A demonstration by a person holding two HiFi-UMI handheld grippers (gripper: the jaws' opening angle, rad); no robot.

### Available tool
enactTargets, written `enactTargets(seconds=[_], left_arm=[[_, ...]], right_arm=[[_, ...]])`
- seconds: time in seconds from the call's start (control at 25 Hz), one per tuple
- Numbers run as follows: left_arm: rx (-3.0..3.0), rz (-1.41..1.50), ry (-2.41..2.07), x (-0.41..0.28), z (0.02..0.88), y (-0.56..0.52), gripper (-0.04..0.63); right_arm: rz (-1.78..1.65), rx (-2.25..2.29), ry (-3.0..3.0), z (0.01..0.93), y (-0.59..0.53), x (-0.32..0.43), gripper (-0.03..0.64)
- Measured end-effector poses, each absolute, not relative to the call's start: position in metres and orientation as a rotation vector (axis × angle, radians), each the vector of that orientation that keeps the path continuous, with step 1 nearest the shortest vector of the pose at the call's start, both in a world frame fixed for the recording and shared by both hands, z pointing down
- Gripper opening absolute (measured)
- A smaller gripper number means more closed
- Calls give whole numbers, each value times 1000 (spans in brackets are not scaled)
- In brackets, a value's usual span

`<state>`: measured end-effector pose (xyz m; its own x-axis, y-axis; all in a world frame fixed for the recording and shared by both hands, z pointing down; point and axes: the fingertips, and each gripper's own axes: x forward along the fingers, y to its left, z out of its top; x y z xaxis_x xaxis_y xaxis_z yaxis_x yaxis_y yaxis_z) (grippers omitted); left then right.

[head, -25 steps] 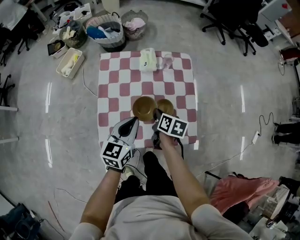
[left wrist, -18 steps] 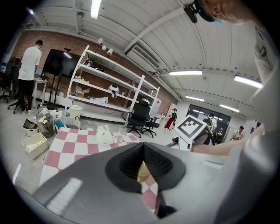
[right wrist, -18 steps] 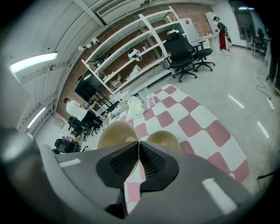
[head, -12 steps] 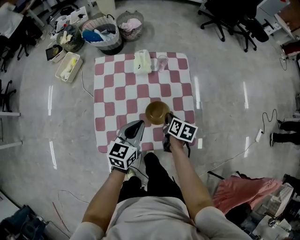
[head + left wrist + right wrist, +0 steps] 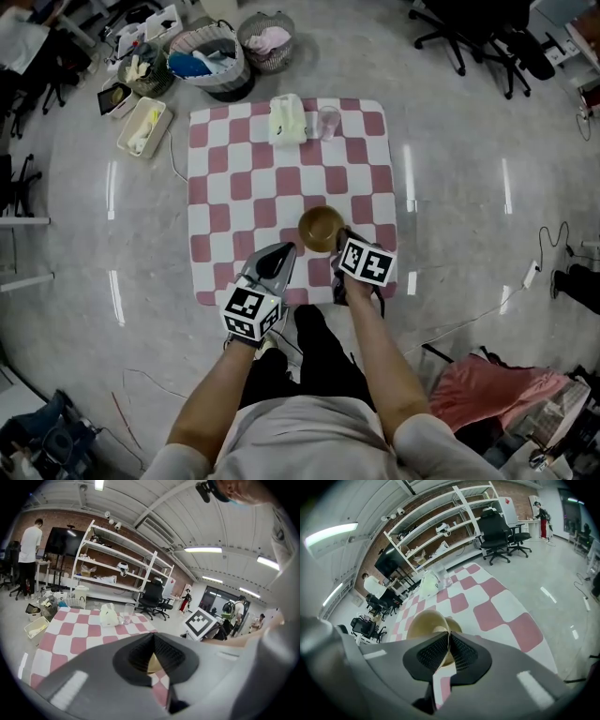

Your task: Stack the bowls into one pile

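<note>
– low in the head view, what's nearest to you?
– i see both grippers side by side over the near edge of the checked cloth point(image 5: 234, 187). the left gripper point(image 5: 279, 251) is just left of centre. its jaws are pressed together with nothing gripped, and in its own view only a sliver of brown shows past the tips.
– and the other one?
– the right gripper point(image 5: 339, 241) is just to the right of it. its jaws are pinched down on the rim of the bowl stack point(image 5: 320, 227), with the thin wall caught between the pads.
– where is the stack exactly?
– it's over the near half of the cloth, right of centre. it touches the right gripper's tips and is near the left tips but apart from them. from above i get one round brown shape. the right gripper view shows a second rim tucked just beside the first, so two bowls are nested. i can't tell which rim the jaws have, or whether the stack is resting or lifted.
– and farther out?
– at the cloth's far edge there's a pale bag point(image 5: 288, 120) with a clear glass point(image 5: 328, 120) just beside it. beyond, at upper left on the grey floor point(image 5: 450, 141), are a white tray point(image 5: 142, 125), a grey basket point(image 5: 208, 58) and a wire basket point(image 5: 267, 39).
</note>
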<state>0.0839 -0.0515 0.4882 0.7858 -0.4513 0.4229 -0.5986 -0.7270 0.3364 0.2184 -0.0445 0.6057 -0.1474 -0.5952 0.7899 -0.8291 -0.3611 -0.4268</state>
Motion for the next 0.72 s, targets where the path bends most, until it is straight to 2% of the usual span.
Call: enactTargets(seconds=[0.48, 0.72], left_arm=[[2478, 485, -798, 85, 503, -45, 6], [2487, 474, -769, 85, 498, -36, 6]], right_arm=[[1299, 1852, -1602, 617, -42, 235, 49], [1212, 1902, -1660, 583, -34, 232, 44]])
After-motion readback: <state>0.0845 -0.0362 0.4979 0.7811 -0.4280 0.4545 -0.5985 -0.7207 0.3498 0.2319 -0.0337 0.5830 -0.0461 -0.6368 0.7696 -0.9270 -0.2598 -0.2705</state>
